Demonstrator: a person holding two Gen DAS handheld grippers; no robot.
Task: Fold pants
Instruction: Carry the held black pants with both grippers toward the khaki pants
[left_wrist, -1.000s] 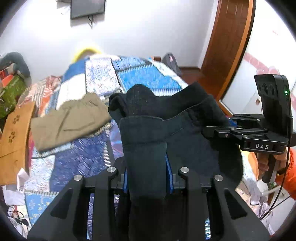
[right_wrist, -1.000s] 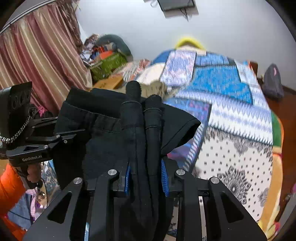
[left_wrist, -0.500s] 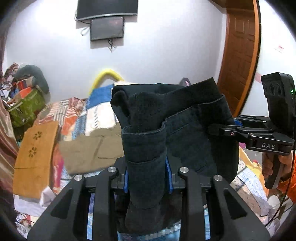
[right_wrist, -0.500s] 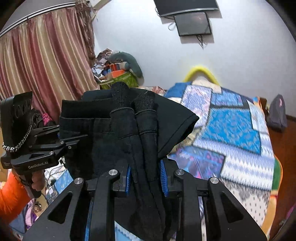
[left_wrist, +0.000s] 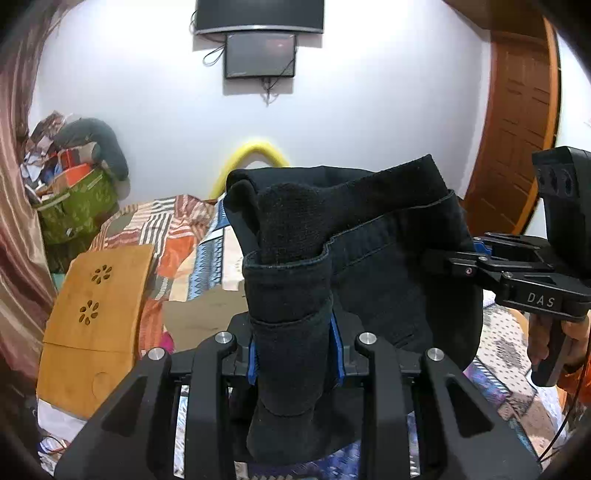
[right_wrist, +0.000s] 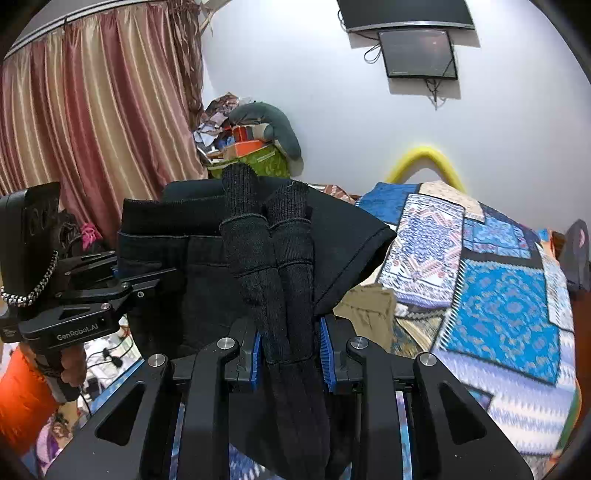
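Note:
The black pants (left_wrist: 376, 266) hang in the air between my two grippers, lifted above the bed. My left gripper (left_wrist: 293, 350) is shut on one bunched end of the pants, which drapes over its blue pads. My right gripper (right_wrist: 290, 350) is shut on the other end (right_wrist: 273, 258), where two ribbed cuffs stick up between the pads. In the left wrist view the right gripper (left_wrist: 476, 266) shows at the right edge of the pants. In the right wrist view the left gripper (right_wrist: 122, 277) shows at the left edge.
The bed with a patchwork quilt (right_wrist: 498, 295) lies below. Folded khaki pants (right_wrist: 369, 314) rest on it. A wooden board (left_wrist: 92, 317) leans at the left. A clutter pile with a green bag (left_wrist: 74, 206), curtains (right_wrist: 92, 122) and a door (left_wrist: 517, 122) surround the bed.
Both grippers have risen and tilted up with the black pants; the view shifted from the bed surface to the wall and screen. The grips stayed shut.

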